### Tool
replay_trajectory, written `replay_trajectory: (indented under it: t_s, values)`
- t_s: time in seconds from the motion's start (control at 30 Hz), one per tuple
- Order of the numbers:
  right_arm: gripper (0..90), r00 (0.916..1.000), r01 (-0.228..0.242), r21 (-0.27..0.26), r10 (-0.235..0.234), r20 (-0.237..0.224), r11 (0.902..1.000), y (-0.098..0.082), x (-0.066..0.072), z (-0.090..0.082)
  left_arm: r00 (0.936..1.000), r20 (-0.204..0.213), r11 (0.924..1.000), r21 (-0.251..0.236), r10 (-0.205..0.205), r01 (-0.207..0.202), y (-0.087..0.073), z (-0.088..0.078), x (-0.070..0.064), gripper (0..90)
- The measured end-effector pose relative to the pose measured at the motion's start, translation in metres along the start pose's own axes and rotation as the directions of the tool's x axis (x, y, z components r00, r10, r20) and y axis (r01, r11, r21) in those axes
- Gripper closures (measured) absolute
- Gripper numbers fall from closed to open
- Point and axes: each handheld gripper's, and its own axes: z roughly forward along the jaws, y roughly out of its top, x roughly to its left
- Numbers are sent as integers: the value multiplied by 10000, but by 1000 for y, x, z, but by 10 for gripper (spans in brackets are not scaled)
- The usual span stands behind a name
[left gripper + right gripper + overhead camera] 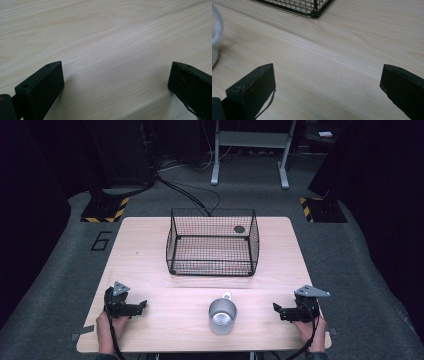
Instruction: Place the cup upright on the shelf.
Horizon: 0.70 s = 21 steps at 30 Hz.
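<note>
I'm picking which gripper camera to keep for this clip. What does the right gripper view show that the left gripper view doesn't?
The right gripper view takes in a corner of the black wire basket at its top edge and a sliver of the metal cup at its left edge. The left gripper view adds nothing of its own: bare wood lies ahead of the left gripper. Both share the light wooden table and a pair of black fingers held wide apart with nothing between them, as with the right gripper.

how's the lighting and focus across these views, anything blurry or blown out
High view: table lit, surroundings nearly black, metal cup glinting. Left gripper view: jaws soft, wood grain beyond sharper, shadows beside both. Right gripper view: cup at the frame edge blurred and overexposed, basket corner fairly crisp.
</note>
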Motion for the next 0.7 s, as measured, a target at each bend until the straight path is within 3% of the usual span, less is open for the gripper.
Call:
replay_trajectory:
  t_s: [0.23, 0.5, 0.53, 0.7]
  values:
    - [0, 9984, 351, -213, -360, -438, 9992, 11, 15, -7, 10000, -15, 10000, -40, -6, 6, 0, 0, 0, 4]
    - [0, 9880, 909, -650, -982, -1192, 9937, 28, 41, -15, 10000, -20, 10000, -62, -13, 13, 0, 0, 0, 4]
    - [0, 9822, 1059, -772, -1164, -1474, 9914, 33, 49, -17, 10000, -19, 10000, -53, -9, 9, 0, 0, 0, 4]
    - [0, 9692, 1313, -1040, -1498, -1957, 9859, 40, 65, -18, 10000, -17, 10000, -43, -8, 8, 0, 0, 0, 4]
